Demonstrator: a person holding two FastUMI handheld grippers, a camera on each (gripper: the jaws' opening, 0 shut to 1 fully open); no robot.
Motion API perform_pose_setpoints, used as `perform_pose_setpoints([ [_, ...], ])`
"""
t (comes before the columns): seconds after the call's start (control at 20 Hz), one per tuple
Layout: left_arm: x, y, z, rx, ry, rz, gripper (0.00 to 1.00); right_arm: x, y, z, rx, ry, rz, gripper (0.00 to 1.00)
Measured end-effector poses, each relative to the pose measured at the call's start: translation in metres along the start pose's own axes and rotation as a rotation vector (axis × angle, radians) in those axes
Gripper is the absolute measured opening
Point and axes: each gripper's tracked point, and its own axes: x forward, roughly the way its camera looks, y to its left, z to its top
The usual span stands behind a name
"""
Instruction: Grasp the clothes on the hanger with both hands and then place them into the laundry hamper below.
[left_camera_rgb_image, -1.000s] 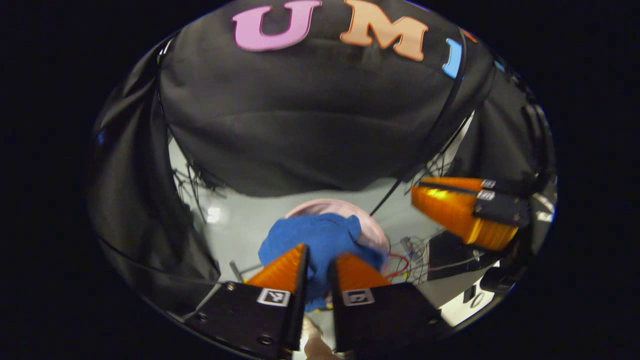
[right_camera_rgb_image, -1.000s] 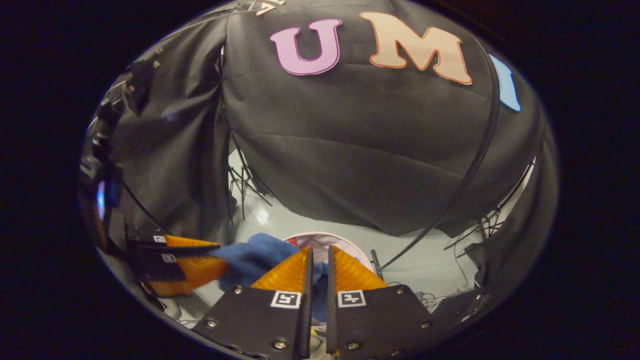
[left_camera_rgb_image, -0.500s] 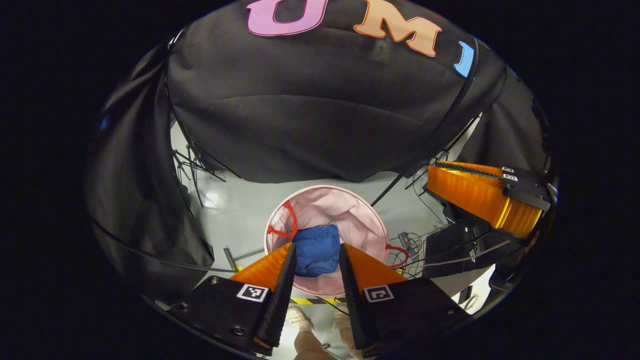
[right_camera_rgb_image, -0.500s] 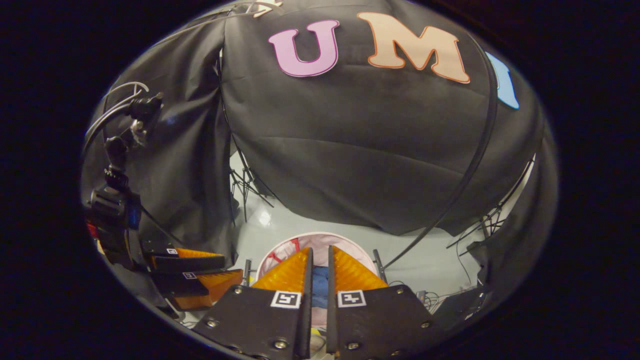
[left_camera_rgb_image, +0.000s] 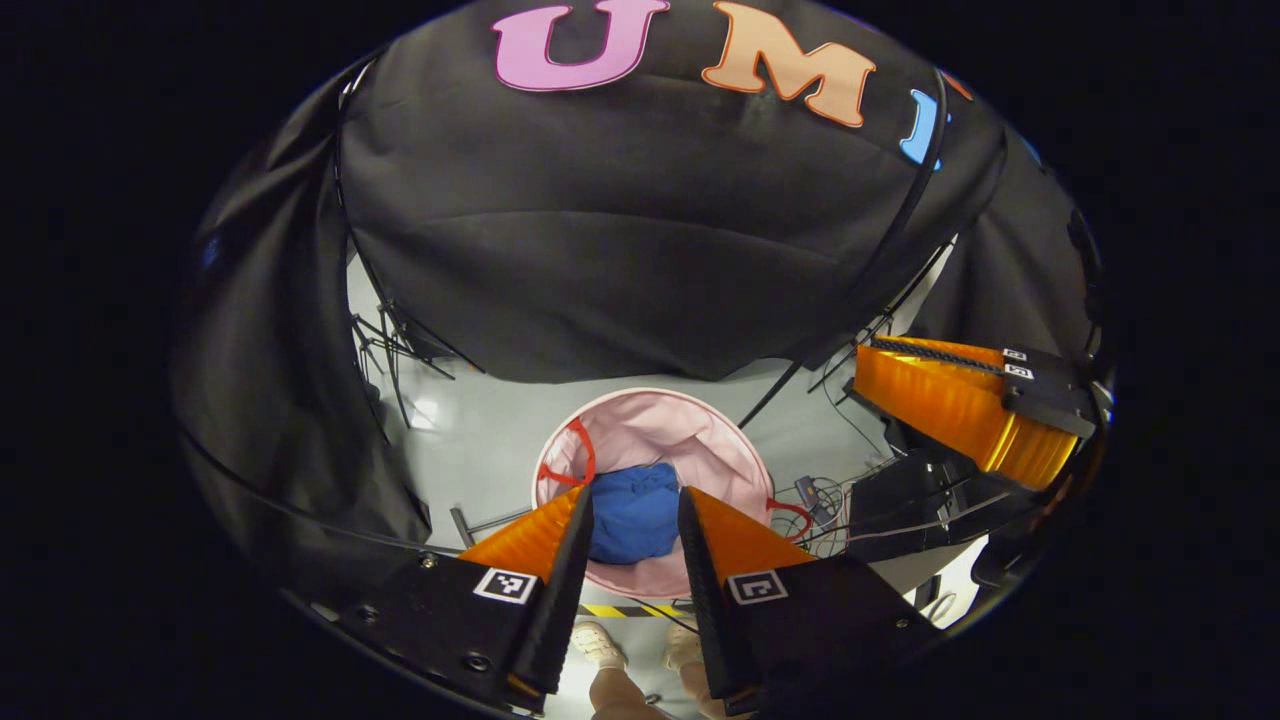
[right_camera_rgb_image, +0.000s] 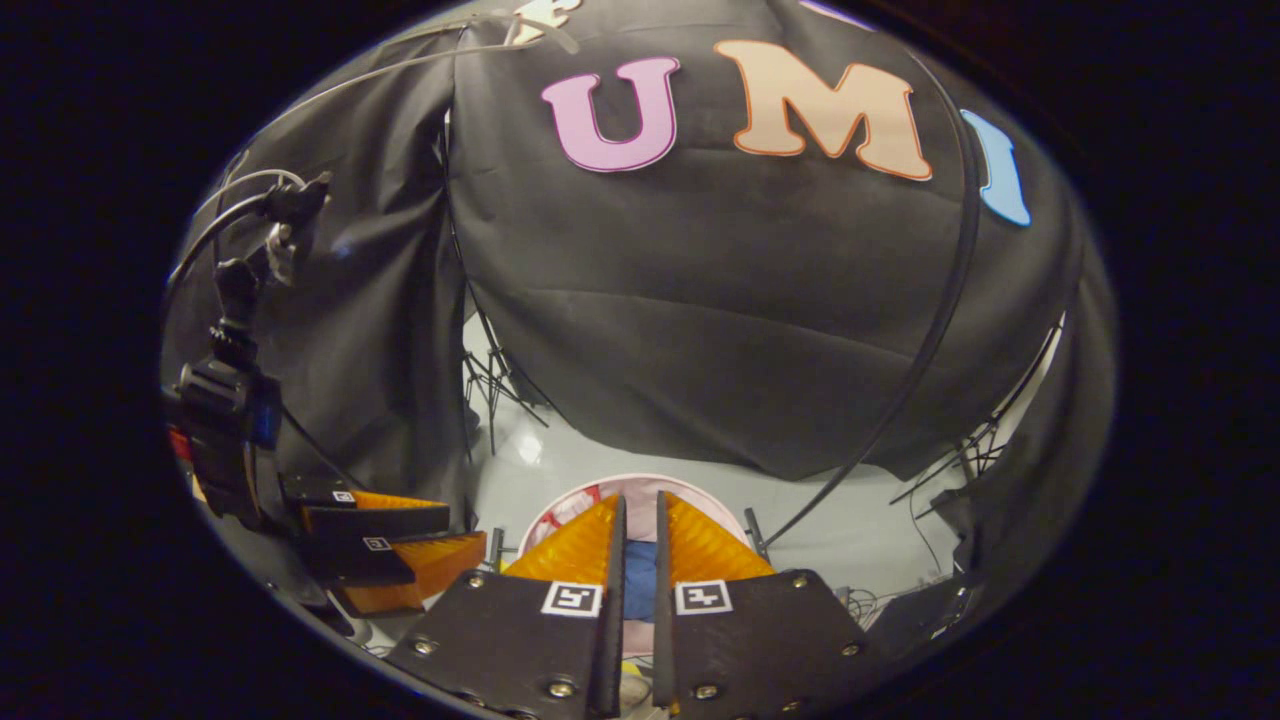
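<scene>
I see open air above the hamper (left_camera_rgb_image: 560, 470), cloth wall (left_camera_rgb_image: 620, 250) behind, cables (left_camera_rgb_image: 830, 505) right of it

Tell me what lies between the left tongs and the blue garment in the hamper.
Nothing: in the left gripper view, open air separates the left tongs from the blue garment, which lies inside the pink hamper below.

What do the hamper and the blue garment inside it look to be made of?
Hamper: thin pink fabric, matte, judging by its creased, slack walls; red strap handles.
Blue garment: soft, matte cloth, crumpled in rounded folds; likely knit or fleece, but the weave is too small to tell.

Both views high above hamper (left_camera_rgb_image: 655, 430), downward.
</scene>
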Motion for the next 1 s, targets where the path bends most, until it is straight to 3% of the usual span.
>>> perform_pose_setpoints([
  [0.45,-0.058,-0.02,0.064,0.042,-0.198,-0.031,0.55,-0.046,0.004,0.038,0.002,-0.129,-0.01,0.13],
  [1.0,-0.176,-0.075,0.183,0.077,-0.569,-0.134,0.54,-0.151,0.0,0.166,0.021,-0.461,-0.047,0.12],
])
